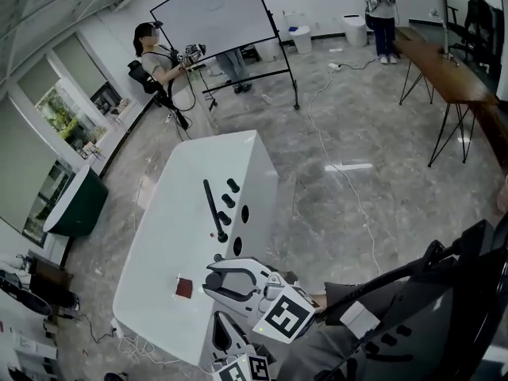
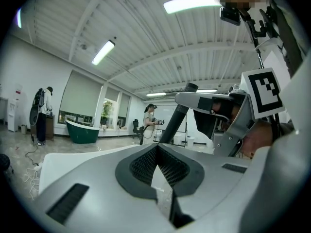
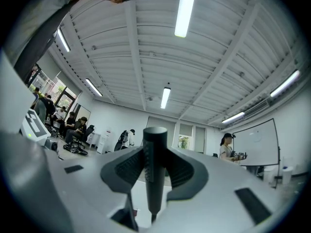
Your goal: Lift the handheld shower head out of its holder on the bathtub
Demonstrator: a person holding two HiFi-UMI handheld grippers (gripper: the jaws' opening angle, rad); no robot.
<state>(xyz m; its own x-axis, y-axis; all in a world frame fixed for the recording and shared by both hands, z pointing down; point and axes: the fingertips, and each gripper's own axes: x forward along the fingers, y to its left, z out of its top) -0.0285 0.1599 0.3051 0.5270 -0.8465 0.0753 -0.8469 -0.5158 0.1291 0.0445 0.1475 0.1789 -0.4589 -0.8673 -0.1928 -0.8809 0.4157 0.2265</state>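
Note:
A black shower head wand (image 1: 213,209) lies along the top of the white bathtub (image 1: 175,236), beside black knobs (image 1: 230,195). My right gripper (image 1: 211,279) hovers at the tub's near end, a little short of the wand's near end. Its jaws are spread and nothing sits between them in the head view. In the right gripper view the wand (image 3: 154,169) stands in line with the gap of the right gripper (image 3: 155,154), and no pad visibly presses on it. My left gripper (image 1: 225,328) is lower and nearer to me. In its own view the left gripper (image 2: 156,149) has its pads meeting, empty.
A small brown square (image 1: 184,286) lies on the tub top near my right gripper. A whiteboard (image 1: 214,10) on a stand, a person (image 1: 159,58) beside it, another person (image 1: 381,14), a long wooden table (image 1: 444,70) and a green tub (image 1: 75,201) stand around.

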